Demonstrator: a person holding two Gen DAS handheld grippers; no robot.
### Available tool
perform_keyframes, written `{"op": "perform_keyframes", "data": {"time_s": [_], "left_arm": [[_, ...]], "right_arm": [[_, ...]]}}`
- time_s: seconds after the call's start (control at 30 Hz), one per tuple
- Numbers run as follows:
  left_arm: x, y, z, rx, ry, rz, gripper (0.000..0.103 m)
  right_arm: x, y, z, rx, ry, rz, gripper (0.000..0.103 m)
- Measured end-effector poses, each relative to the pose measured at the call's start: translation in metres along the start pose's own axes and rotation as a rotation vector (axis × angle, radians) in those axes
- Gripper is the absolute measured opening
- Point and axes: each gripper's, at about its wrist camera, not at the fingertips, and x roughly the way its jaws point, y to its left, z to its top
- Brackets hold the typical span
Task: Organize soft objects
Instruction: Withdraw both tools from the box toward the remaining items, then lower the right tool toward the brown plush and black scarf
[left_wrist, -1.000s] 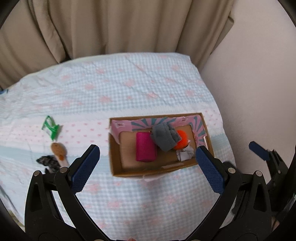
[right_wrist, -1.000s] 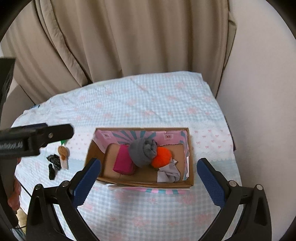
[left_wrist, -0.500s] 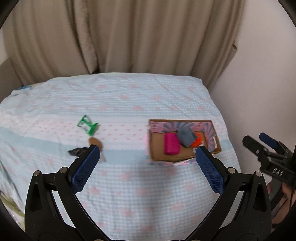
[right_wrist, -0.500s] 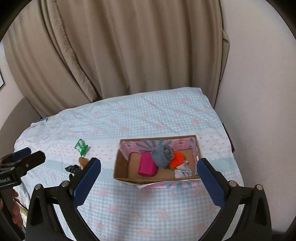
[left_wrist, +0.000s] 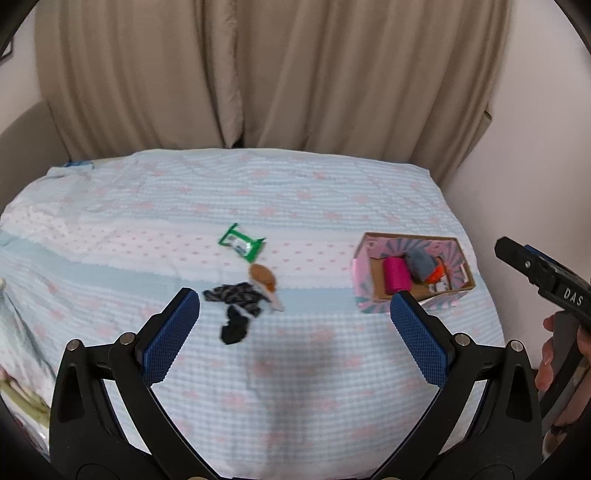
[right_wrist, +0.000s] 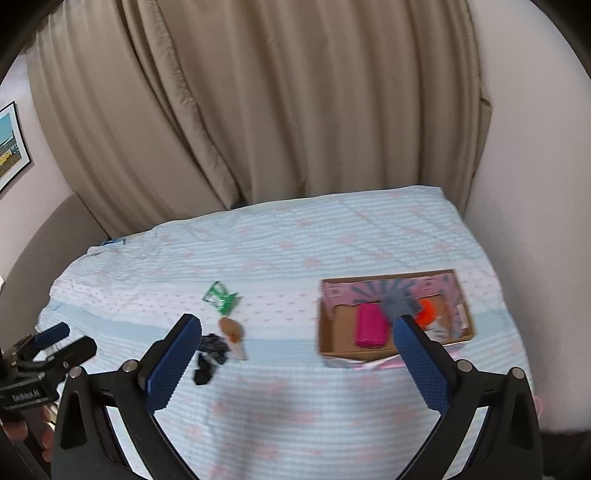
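A cardboard box sits at the bed's right side, holding a pink roll, a grey cloth and an orange soft ball. Left of it on the bedspread lie a green packet, a brown soft toy and a dark patterned cloth. My left gripper is open and empty, held high above the bed. My right gripper is open and empty too, also well back from the objects.
The bed has a light blue checked cover with pink marks. Beige curtains hang behind it, and a pale wall runs along the right side. A framed picture hangs at far left.
Both grippers have pulled back and up from the box. The left view has swung left, so the loose items now sit mid-frame and the box looks small.
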Motion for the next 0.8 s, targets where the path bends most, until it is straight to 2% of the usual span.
{"op": "perform_keyframes", "data": {"time_s": [0.23, 0.5, 0.63, 0.8], "left_arm": [[0.023, 0.070, -0.007, 0.034, 0.036, -0.013, 0.103], [0.085, 0.130, -0.023, 0.100, 0.074, -0.084, 0.103], [0.125, 0.142, -0.032, 0.119, 0.088, -0.121, 0.103], [0.188, 0.140, -0.048, 0.145, 0.167, -0.148, 0.103]], "right_arm": [[0.037, 0.073, -0.005, 0.021, -0.007, 0.038, 0.103], [0.105, 0.127, -0.016, 0.050, 0.013, 0.057, 0.103], [0.146, 0.141, -0.020, 0.070, 0.036, 0.092, 0.103], [0.216, 0.144, -0.032, 0.081, 0.129, 0.113, 0.103]]}}
